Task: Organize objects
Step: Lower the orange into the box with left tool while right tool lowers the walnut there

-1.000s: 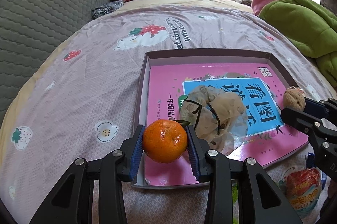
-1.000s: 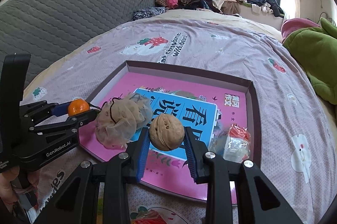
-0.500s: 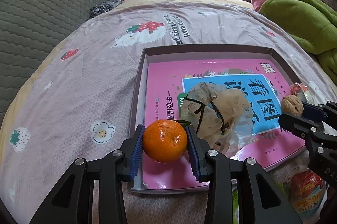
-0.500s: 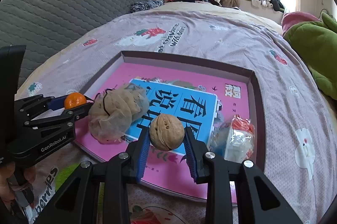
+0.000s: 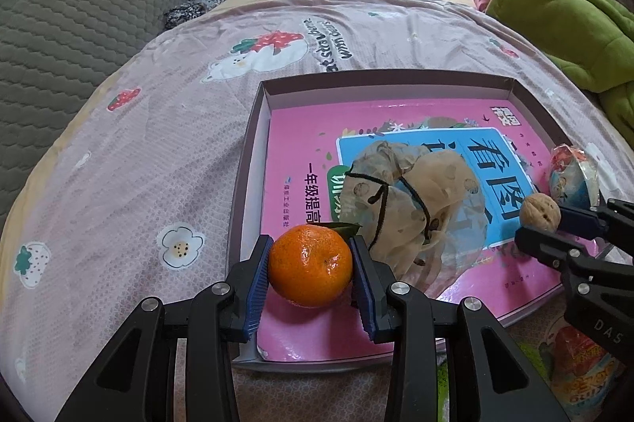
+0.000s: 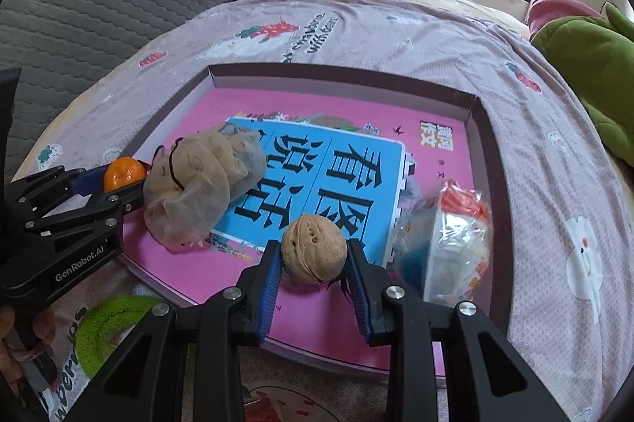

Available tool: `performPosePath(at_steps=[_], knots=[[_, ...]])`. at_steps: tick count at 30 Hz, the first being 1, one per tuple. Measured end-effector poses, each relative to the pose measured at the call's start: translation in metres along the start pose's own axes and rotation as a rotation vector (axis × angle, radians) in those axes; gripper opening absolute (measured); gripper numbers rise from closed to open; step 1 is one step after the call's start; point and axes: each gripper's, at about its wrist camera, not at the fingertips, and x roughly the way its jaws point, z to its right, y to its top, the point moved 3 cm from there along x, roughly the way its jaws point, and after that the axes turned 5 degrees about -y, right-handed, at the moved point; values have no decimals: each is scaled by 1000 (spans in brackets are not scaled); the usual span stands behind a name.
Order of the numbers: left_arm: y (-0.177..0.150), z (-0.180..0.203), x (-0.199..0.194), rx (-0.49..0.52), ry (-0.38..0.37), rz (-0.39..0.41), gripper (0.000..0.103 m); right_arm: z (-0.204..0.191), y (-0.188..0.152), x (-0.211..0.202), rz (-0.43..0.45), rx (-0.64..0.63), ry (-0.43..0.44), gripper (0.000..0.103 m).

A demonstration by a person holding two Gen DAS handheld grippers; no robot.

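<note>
My left gripper is shut on an orange tangerine, just over the near left corner of a shallow box that holds a pink book. My right gripper is shut on a walnut low over the book's near edge. A beige mesh pouch with a black drawstring lies on the book between the two grippers. A clear snack packet rests in the box at the right. In the right wrist view the tangerine shows at the left.
The box lies on a mauve bedsheet with strawberry prints. A grey quilted headboard stands at the left, a green blanket at the right. Snack packets lie near the box's front. A hand grips the left tool.
The right gripper has sunk with the walnut toward the book, so the box looks nearer in its view. The left gripper has kept its hold on the tangerine almost in place.
</note>
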Motion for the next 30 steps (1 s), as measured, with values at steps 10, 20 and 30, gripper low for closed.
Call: performPosePath(at_steps=[10, 20, 30], knots=[[-3, 1, 5, 3, 7, -17, 41, 4, -3, 5, -24, 14, 0, 33], [-4, -1, 7, 1, 12, -35, 50, 6, -1, 4, -27, 31, 7, 33], [-2, -9, -10, -43, -43, -53, 63, 5, 6, -13, 1, 36, 11, 39]])
